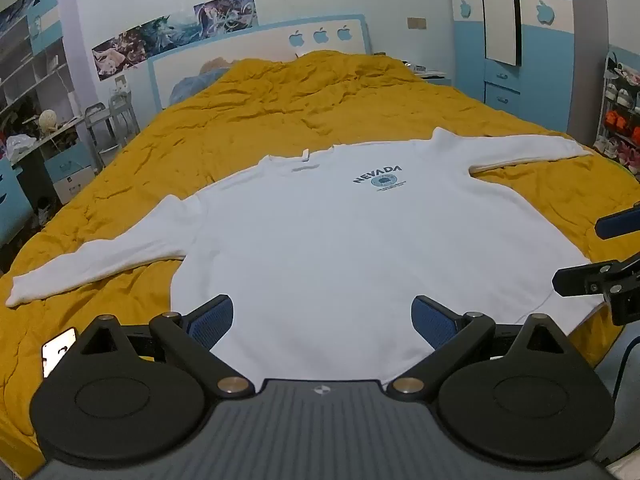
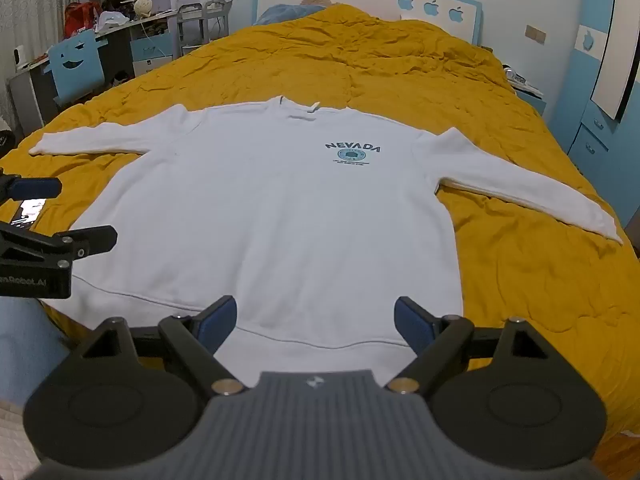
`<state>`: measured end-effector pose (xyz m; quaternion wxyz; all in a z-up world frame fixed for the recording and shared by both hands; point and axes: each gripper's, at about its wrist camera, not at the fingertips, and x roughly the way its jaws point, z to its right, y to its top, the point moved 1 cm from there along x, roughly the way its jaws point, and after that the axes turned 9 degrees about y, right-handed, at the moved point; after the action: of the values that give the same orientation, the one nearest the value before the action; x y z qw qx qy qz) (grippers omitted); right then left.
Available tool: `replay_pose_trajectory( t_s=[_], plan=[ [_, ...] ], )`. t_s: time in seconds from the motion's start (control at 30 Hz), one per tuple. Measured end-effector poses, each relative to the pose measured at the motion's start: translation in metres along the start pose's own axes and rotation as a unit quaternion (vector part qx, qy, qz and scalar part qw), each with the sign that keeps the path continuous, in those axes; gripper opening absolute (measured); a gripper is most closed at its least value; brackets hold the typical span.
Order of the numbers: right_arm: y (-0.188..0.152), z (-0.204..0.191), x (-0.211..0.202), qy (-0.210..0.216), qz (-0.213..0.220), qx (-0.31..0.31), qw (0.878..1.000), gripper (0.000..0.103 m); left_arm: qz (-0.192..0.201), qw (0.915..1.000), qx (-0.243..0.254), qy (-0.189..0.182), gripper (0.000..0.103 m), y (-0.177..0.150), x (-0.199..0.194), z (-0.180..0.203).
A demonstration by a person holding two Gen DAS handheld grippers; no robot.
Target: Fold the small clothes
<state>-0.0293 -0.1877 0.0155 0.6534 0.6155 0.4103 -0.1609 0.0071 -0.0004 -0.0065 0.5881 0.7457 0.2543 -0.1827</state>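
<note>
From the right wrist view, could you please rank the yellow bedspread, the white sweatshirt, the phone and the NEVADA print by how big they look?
1. Yellow bedspread
2. White sweatshirt
3. NEVADA print and phone: they look alike, and the left gripper partly hides the phone, so I leave them unranked.
</note>
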Motion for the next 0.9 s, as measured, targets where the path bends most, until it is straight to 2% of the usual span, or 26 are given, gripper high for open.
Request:
replay_pose_trajectory(
  t_s=[0.9],
  plan=[
    [0.0005,0.0,0.002,0.0,0.0,0.0,1.0,0.082,-0.02,0.9998,0.0,-0.005,0.103,-0.0018,0.0031,-0.0002]
  ],
)
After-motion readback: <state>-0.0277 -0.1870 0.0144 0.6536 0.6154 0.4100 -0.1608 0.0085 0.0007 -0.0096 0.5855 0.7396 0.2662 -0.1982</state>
